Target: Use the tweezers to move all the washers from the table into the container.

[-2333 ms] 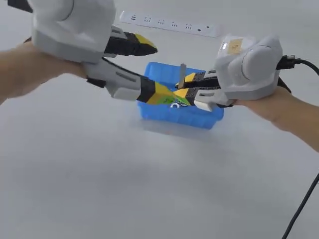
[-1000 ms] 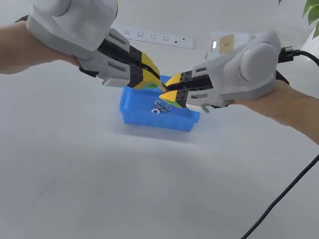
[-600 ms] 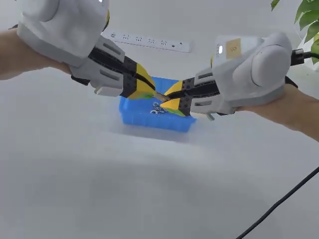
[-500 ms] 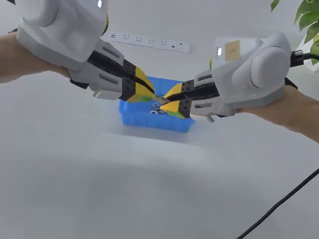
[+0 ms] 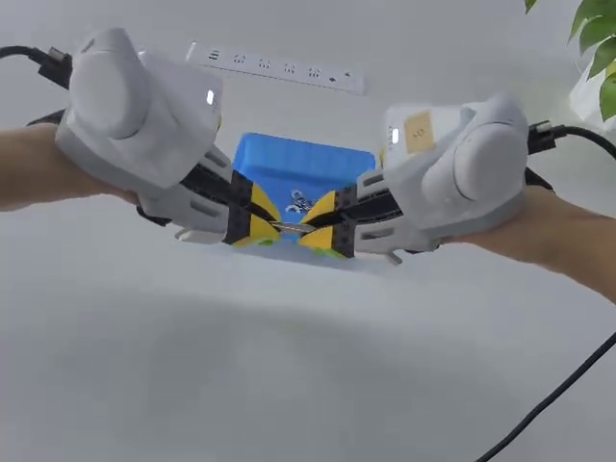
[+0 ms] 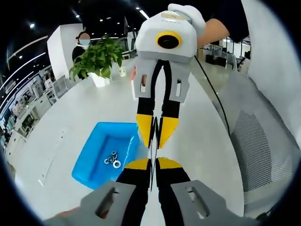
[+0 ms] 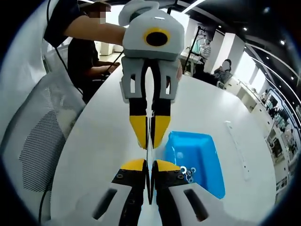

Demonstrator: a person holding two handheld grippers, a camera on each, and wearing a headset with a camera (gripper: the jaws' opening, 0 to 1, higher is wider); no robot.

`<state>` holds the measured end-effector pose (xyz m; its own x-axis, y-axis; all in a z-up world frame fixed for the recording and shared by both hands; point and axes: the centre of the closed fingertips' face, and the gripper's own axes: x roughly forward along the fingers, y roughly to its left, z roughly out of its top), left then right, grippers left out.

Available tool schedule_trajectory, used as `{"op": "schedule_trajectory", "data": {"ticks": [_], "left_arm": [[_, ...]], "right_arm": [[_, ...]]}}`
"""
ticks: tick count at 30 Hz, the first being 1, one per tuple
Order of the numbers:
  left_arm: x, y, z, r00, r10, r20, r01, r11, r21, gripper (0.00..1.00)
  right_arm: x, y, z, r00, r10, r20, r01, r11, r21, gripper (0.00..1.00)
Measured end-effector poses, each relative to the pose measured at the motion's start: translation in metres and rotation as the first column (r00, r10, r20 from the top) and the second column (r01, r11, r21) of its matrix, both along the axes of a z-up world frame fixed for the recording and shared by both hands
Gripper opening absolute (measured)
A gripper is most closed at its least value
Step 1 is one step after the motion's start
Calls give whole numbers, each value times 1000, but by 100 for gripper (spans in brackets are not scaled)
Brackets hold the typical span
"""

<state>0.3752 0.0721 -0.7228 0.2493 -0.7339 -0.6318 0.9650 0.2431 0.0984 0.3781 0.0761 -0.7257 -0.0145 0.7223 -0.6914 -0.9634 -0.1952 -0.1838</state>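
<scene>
Judging by how things lie, the moving looks done or close to it. The washers [image 5: 298,203] I can find sit in a small cluster on the floor of the blue container [image 5: 318,164]. It holds nothing else that I can make out. Both grippers hide part of the counter [image 5: 289,385], so a stray washer cannot be ruled out. The tweezers [image 5: 289,227] are off the counter, stretched between the two grippers just at 6 o'clock of the container's near wall. The left gripper [image 5: 260,223] has its jaws pinched narrow on one end, and the right gripper [image 5: 322,229], tip to tip with it, is pinched narrow on the other. At 12 o'clock beyond the container lies a power strip [image 5: 279,67].
</scene>
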Motion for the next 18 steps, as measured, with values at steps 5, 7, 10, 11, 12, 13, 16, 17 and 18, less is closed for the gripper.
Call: {"op": "schedule_trajectory", "data": {"ticks": [5,7,10,11,12,13,16,17,18], "left_arm": [[-2,-4,-27,1000,-1,-12,2,999,41,8],[0,-6,-39,1000,12,-15,-11,998,60,8],[3,-8,-56,999,42,-32,-39,996,74,8],[2,-9,-61,998,42,-40,-39,996,81,8],[0,-9,-65,999,33,-43,-29,995,93,8],[0,-8,-69,998,30,-54,-25,995,99,8],[-3,-8,-77,996,26,-81,-17,993,117,8],[-3,-8,-78,997,24,-77,-14,992,125,8],[-4,-7,-80,997,19,-78,-8,991,137,8]], "right_arm": [[-1,-3,-25,999,-13,-38,12,1000,-22,8],[2,-5,-40,998,-27,-52,25,999,-43,8],[3,-7,-56,997,-39,-60,35,997,-65,8],[3,-8,-61,998,-33,-60,28,997,-75,8],[2,-9,-64,997,-31,-66,26,996,-80,8],[1,-9,-68,997,-26,-68,20,996,-87,8],[-2,-8,-75,996,-17,-85,8,994,-105,8],[-3,-8,-77,996,-9,-84,-1,993,-115,8],[-3,-9,-79,997,3,-79,-13,992,-128,8]]}}
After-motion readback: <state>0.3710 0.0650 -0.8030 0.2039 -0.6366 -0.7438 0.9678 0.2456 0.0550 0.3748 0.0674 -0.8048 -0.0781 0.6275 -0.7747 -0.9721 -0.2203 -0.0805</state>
